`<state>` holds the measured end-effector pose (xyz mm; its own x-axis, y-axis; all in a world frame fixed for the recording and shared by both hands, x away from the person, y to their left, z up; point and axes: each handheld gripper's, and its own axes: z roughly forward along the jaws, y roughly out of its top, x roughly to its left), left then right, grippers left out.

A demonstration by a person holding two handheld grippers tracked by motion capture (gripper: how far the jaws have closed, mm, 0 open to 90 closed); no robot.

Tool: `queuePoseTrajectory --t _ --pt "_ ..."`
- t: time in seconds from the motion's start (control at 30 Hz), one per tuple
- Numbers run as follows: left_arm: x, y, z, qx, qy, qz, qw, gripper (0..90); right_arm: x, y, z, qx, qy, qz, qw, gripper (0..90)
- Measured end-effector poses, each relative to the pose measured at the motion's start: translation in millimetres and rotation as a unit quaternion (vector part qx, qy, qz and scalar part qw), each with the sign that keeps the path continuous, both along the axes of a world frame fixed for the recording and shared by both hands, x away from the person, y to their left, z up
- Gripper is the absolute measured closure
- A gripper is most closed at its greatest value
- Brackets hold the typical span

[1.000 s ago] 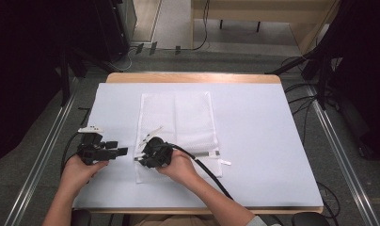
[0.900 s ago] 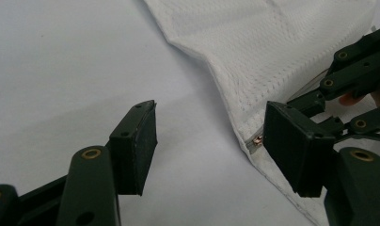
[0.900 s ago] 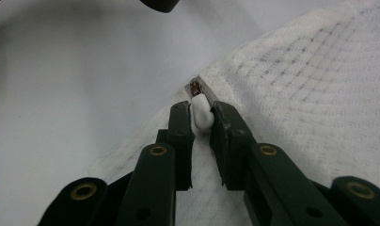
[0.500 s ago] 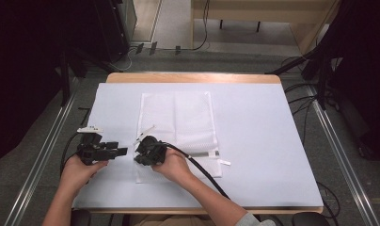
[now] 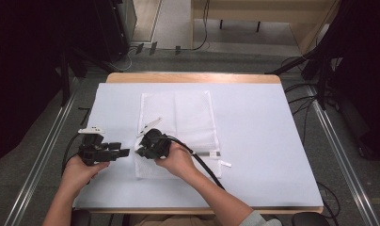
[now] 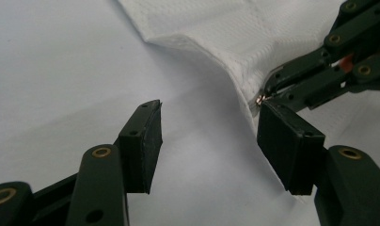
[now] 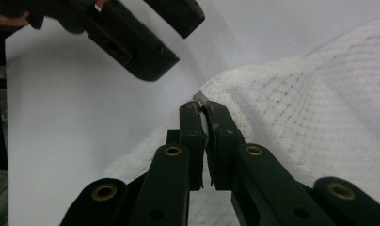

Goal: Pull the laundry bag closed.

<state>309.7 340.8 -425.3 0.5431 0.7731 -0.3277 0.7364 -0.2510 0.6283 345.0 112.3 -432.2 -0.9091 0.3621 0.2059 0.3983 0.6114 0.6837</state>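
Note:
A white mesh bag lies flat on the white table cover. My right gripper is at the bag's left edge, shut on the small metal zipper pull and lifting that edge a little. In the right gripper view its jaws stand closed together over the mesh. My left gripper stands open just left of it, its fingertips almost touching the right one. In the left gripper view the open jaws have nothing between them, and the zipper pull shows just beyond the right-hand pad.
A small white tag lies loose right of the bag's lower end. The right gripper's cable trails across the bag toward the front edge. Dark stands and cables surround the wooden table edge.
The right gripper has edged slightly left toward the left gripper, still shut at the bag's edge. The left gripper has hardly moved.

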Motion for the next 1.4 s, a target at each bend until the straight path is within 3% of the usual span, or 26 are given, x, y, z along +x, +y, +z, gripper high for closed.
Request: queuePoseTrajectory --t 0.13,0.23,0.3,0.43,0.67,0.93,1.1,1.27,1.4 --pt "-1.5 -4.0 1.5 -0.006 -0.01 -0.027 0.9996 42.2 2.3 -2.1 7.2 0.001 -0.011 -0.001 0.9999 87.8" --pt "-2.4 -9.8 1.9 -0.01 -0.005 -0.042 0.9991 45.1 3.7 -3.1 11.3 0.004 -0.013 -0.002 0.9999 87.8" --pt "-2.7 -16.2 0.2 -0.003 0.002 -0.061 0.9981 47.6 2.7 -3.1 15.3 0.009 -0.014 0.0 0.9999 87.7" --pt "-2.4 -23.1 -3.0 0.014 0.012 -0.076 0.997 53.4 1.1 -4.0 18.9 0.013 -0.013 0.012 0.9998 87.7" --pt "-0.7 -31.3 -6.4 0.026 0.021 -0.099 0.9946 65.2 -1.8 -4.4 20.7 0.016 -0.005 0.037 0.9992 87.8" --pt "-0.8 -33.4 -5.9 0.037 0.021 -0.114 0.9926 77.6 -3.2 -3.6 18.9 0.009 0.008 0.066 0.9978 87.7" --pt "-0.8 -34.6 -5.6 0.045 0.026 -0.119 0.9915 82.5 -3.5 -1.7 15.7 0.002 0.01 0.067 0.9977 87.8" --pt "0.0 -34.8 -4.5 0.045 0.03 -0.115 0.9919 87.1 -2.9 -1.7 14.8 0.0 0.011 0.065 0.9978 87.9" --pt "3.3 -35.8 -3.1 0.04 0.054 -0.1 0.9927 87.7 -2.2 -2.5 14.7 0.001 0.012 0.058 0.9982 88.0"
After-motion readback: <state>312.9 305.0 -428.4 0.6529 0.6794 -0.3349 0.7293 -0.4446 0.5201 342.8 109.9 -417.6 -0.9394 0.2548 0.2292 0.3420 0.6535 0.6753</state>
